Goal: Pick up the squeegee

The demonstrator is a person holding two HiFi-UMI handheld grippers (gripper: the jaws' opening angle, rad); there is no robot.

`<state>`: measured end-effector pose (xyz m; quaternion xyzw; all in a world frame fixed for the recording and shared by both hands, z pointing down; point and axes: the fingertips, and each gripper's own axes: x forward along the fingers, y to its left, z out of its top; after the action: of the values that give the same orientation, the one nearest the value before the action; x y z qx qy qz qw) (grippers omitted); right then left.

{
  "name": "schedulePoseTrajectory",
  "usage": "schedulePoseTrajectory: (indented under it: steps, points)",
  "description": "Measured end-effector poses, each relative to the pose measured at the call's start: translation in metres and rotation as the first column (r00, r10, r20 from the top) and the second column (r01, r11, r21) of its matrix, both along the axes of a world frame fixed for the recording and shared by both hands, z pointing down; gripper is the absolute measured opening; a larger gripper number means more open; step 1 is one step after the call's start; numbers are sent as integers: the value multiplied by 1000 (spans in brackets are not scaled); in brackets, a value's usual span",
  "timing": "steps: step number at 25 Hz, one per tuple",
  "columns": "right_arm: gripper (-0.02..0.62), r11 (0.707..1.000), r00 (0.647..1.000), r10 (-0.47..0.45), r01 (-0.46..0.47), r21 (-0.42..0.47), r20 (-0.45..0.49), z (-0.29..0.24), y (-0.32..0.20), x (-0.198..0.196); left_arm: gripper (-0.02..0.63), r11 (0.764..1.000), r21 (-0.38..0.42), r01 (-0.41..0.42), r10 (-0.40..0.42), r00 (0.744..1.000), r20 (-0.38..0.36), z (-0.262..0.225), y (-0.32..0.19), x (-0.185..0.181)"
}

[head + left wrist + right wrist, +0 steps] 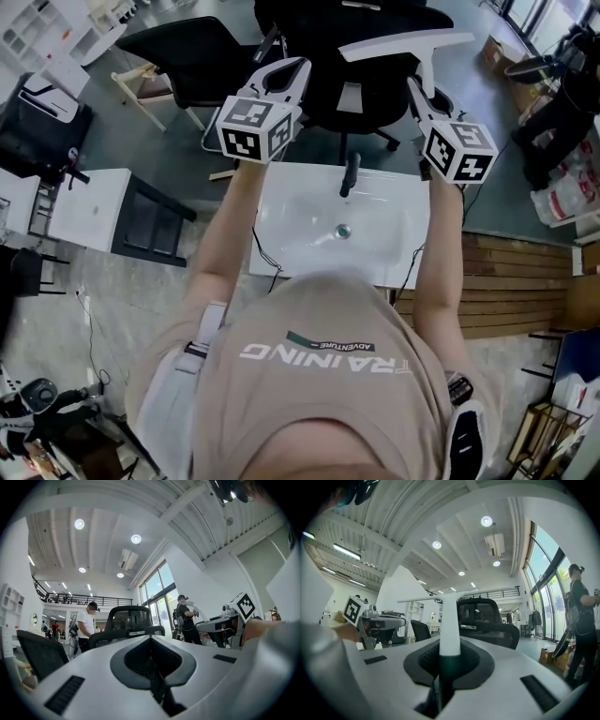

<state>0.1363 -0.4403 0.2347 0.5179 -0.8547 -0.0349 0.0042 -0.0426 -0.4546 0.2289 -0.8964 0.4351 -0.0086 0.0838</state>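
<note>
The squeegee [405,43] is white and T-shaped, its long blade held crosswise in the air above the black chair. My right gripper [417,89] is shut on its handle. In the right gripper view the handle [450,625] rises from between the jaws up to the thin blade [487,592]. My left gripper [298,66] is held up level to the left of it, shut, with nothing in it. In the left gripper view its jaws meet over a dark slot at the left gripper [151,641] tip, and the right gripper's marker cube [244,605] shows at the right.
A white sink [291,206] with a black faucet [350,174] and a drain [343,231] lies below both arms. Black office chairs [361,89] stand beyond it. A white cabinet [89,206] is at the left and wooden boards [525,281] at the right. Two people [86,625] stand farther off.
</note>
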Motion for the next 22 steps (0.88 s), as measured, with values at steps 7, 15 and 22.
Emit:
schedulePoseTrajectory:
  steps: [7,15,22]
  points:
    - [51,1000,1000,3,-3,5,-4,-1,0,0,12,1000,0,7,-7,1000,0,0,0,-2]
    - [51,1000,1000,5,-5,2,-3,2,3,5,12,1000,5,2,-2,1000,2,-1,4,5]
    - [51,1000,1000,12,-12,0,-11,2,10,11,12,1000,3,-3,3,1000,-6,0,8,9]
